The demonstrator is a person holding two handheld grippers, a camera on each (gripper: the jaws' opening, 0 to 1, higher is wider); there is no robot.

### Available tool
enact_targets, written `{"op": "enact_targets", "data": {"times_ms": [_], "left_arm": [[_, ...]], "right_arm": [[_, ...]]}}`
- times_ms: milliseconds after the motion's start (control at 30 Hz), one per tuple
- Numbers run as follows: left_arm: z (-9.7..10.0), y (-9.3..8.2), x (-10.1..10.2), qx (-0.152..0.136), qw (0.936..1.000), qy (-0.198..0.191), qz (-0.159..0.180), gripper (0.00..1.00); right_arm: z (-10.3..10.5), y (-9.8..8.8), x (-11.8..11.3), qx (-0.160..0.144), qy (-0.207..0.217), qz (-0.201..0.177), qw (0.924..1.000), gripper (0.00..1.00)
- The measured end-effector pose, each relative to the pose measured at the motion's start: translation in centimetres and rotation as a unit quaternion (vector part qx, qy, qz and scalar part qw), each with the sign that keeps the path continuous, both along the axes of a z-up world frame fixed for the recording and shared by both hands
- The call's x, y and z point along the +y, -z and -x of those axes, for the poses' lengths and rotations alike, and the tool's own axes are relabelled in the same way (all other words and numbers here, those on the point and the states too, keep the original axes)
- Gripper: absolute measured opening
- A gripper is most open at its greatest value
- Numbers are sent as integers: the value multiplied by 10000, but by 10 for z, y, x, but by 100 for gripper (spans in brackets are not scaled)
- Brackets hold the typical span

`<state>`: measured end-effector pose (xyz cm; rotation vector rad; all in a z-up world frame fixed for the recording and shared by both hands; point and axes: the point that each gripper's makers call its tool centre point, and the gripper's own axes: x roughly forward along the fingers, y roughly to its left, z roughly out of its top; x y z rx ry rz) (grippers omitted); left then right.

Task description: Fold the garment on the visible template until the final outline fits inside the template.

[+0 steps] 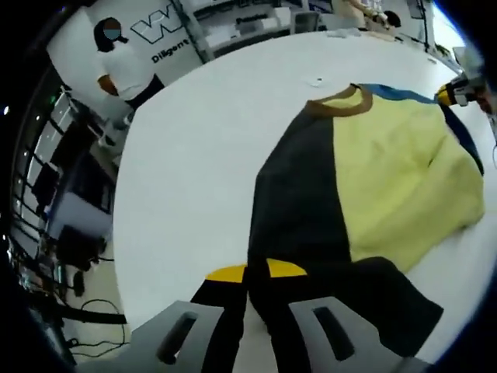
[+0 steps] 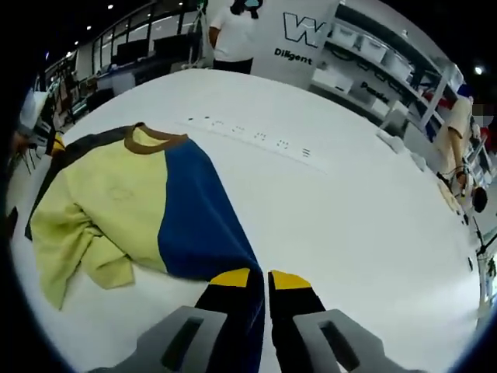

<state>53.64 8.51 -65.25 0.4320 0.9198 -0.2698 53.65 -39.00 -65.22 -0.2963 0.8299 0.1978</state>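
Observation:
A sweatshirt lies flat on the white table: yellow front, black on one side, blue on the other, brown collar. My left gripper is shut on the black sleeve end, near the table edge. In the right gripper view the same sweatshirt spreads to the left, its collar pointing away. My right gripper is shut on the blue sleeve end, the cloth running between the yellow-tipped jaws. The yellow lower part is rumpled. The other gripper peeks in at the far right of the left gripper view.
A row of small marks is printed on the table beyond the sweatshirt. A person in a white top stands at the far edge, and another person is at the right. Shelves and cables surround the table.

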Motion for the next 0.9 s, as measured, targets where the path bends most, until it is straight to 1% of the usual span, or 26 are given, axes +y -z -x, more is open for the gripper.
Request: {"op": "enact_targets", "data": {"times_ms": [67,133,167,200,233,300,400,500,567,633,767,833,900], "left_arm": [[3,-6,1,-47,10000,-46,54,17],[7,-12,-2,-93,9998,-61,186,23],[10,-15,-6,-136,9994,-61,318,26],[11,-16,-7,-137,9993,-52,355,31],[15,-18,-12,-133,9987,-35,482,35],[22,-21,-20,-149,9979,-11,624,43],[33,-21,-29,-161,9980,148,600,51],[48,-19,-37,-72,9980,185,593,58],[58,-17,-44,-32,9979,222,614,61],[67,-16,-49,-22,9974,209,695,62],[80,-16,-60,-29,9966,212,791,65],[86,-18,-65,-88,9964,237,811,66],[92,-17,-70,-89,9957,227,892,66]], "right_arm": [[2,-6,4,-82,-22,-92,9999,12],[8,-13,14,-127,-50,-369,9992,17],[10,-13,17,-116,-70,-453,9989,19],[13,-15,25,-100,-100,-647,9978,22],[15,-16,30,-109,-126,-753,9970,26],[21,-20,38,-121,-203,-849,9961,32],[29,-25,50,-142,-350,-955,9947,35],[38,-31,62,-164,-490,-1091,9927,39],[38,-32,66,-180,-578,-1140,9916,45],[44,-34,72,-163,-649,-1174,9908,49],[52,-36,80,-158,-807,-1294,9882,53],[58,-34,84,-102,-881,-1342,9870,57],[63,-30,87,-59,-958,-1338,9863,57]]}}
